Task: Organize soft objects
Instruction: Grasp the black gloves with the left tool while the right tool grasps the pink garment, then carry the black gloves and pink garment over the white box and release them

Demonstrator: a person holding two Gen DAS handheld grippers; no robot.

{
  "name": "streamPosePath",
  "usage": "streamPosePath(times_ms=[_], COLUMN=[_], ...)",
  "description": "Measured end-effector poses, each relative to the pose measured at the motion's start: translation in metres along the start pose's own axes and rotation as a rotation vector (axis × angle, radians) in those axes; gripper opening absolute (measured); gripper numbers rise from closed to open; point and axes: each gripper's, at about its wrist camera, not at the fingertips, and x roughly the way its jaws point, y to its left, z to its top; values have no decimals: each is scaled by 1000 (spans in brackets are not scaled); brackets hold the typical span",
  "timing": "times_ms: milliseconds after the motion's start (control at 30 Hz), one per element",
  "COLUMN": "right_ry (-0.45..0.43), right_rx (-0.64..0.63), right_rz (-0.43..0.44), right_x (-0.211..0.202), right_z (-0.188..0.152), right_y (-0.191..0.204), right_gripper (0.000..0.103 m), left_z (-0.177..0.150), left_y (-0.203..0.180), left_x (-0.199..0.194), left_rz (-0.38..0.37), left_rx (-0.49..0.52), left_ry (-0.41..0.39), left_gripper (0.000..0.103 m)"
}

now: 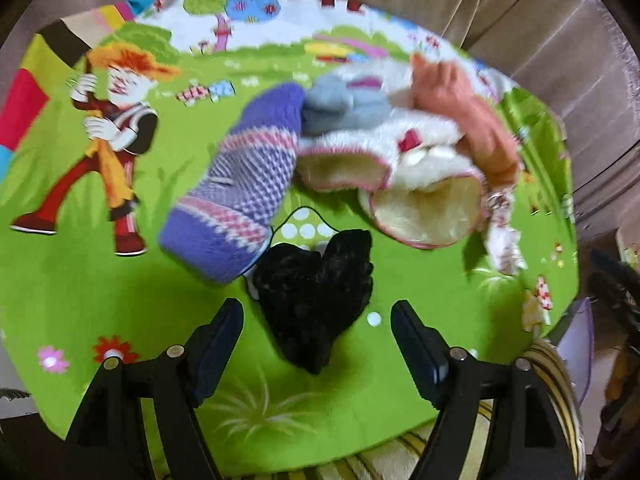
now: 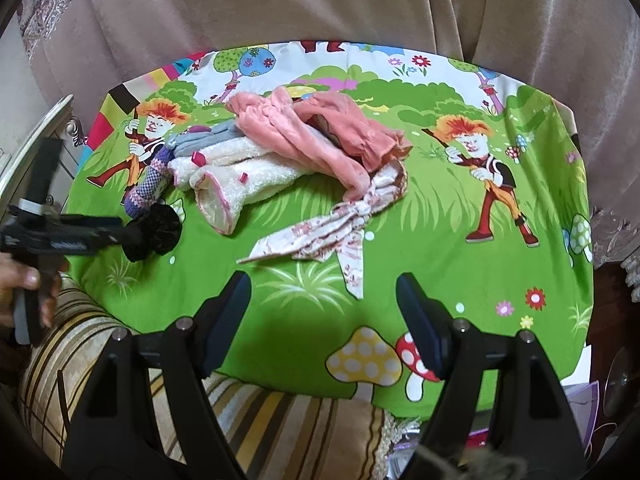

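Beige curtain hanging behind everything, in heavy folds. In front of it, a counter under a bright green cartoon cloth, printed with orange-haired figures, mushrooms and flowers. Striped cushion tucked against the near edge.

On the cloth, a loose heap of soft things left of centre. Biggest of them, the pink fleece garment, sprawled over the far side of the heap. Against its left, the white fluffy piece with pink trim, its openings gaping toward the camera. Trailing out from under the pink fleece toward the near edge, a white cloth with red print, knotted in the middle. Over on the left of the pile, the purple knitted sock, patterned with pink and white bands, lying diagonally and touching the fluffy piece. Wedged between those two, a small grey-blue item, blurred.

Just beside the sock's lower end, the black fuzzy bundle, flat on the green cloth.

Left gripper pointing steeply down over that black bundle, fingers spread wide on either side of its near tip, not pressing it. From the right wrist camera, a hand on that gripper's handle at the left edge.

Right gripper hovering over bare green cloth near the front edge, fingers wide apart, gripping nothing, the tip of the printed cloth just ahead of them.
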Motion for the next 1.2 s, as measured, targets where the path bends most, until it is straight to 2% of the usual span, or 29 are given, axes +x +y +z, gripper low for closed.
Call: streamPosePath(times_ms=[33,67,100,200,333,500,667,833,933,1067,1200], right_ry=[-6,-11,-12,-19,-8,-11,-21,4,23,64,25], right_rx=[-8,-15,-20,-30,-50,-93,-198,-283,-313,-321,-279], right_rz=[1,2,1,-2,-28,-34,-83,-104,-97,-73,-36], right_x=[2,3,6,13,26,38,65,100,117,137,119], right_z=[3,5,7,14,21,34,58,77,85,91,88], right_y=[2,3,3,4,2,3,16,28,33,34,31], right_gripper=[78,78,79,80,80,80,80,78,62,11,8], left_z=[1,2,2,0,-5,-8,-8,-11,-11,-13,-12], left_y=[-1,-3,-5,-11,-16,-18,-26,-30,-26,-22,-21], left_x=[6,11,15,12,-7,-28,-40,-41,-40,-41,-46], left_rz=[19,26,16,19,-54,-188,-262,-277,-284,-294,-310], left_rx=[4,11,23,64,75,37,20,24,15,1,-5], left_ry=[5,12,18,5,-48,-102,-126,-141,-142,-146,-163], left_gripper=[76,64,41,29,27,27,27,27,27,27,27])
